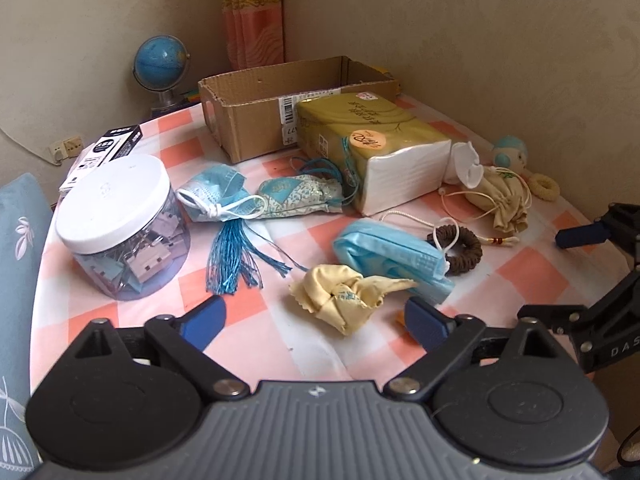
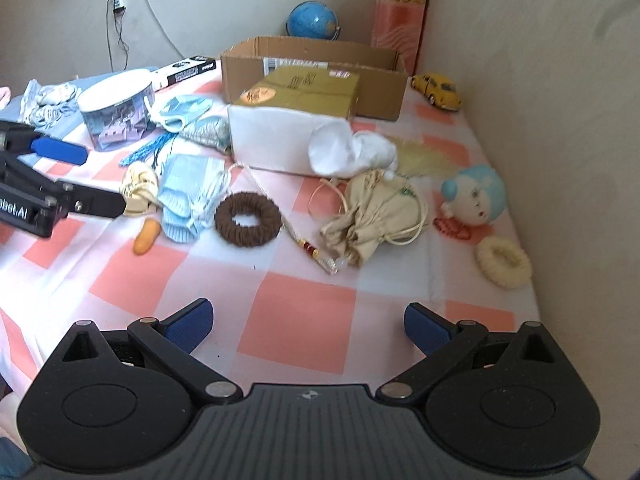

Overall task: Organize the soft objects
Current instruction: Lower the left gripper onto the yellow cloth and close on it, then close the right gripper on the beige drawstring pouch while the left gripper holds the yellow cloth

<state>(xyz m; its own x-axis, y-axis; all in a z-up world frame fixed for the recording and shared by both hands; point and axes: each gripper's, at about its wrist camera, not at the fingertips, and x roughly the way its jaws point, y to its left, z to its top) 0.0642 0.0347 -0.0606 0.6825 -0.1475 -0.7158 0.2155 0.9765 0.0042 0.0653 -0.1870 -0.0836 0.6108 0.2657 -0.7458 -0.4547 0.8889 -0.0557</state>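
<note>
A crumpled yellow cloth (image 1: pixel 344 296) lies on the checked tablecloth between the wide-apart fingers of my left gripper (image 1: pixel 316 316), and the pads do not touch it. Just beyond it are folded blue face masks (image 1: pixel 392 260) and a brown scrunchie (image 1: pixel 460 250). My right gripper (image 2: pixel 308 318) stands open over bare cloth, with the brown scrunchie (image 2: pixel 248 218) and a beige drawstring pouch (image 2: pixel 376 212) ahead of it. An open cardboard box (image 1: pixel 248 128) sits at the back, with a tissue pack (image 1: pixel 372 128) lying against its front.
A jar of clips (image 1: pixel 120 220) stands at the left, with a crumpled mask (image 1: pixel 212 188) and a tasselled sachet (image 1: pixel 296 196) beside it. A doll head (image 2: pixel 476 196), a cream scrunchie (image 2: pixel 504 262) and a yellow toy car (image 2: pixel 438 90) lie near the right wall. A globe (image 1: pixel 160 60) is behind the table.
</note>
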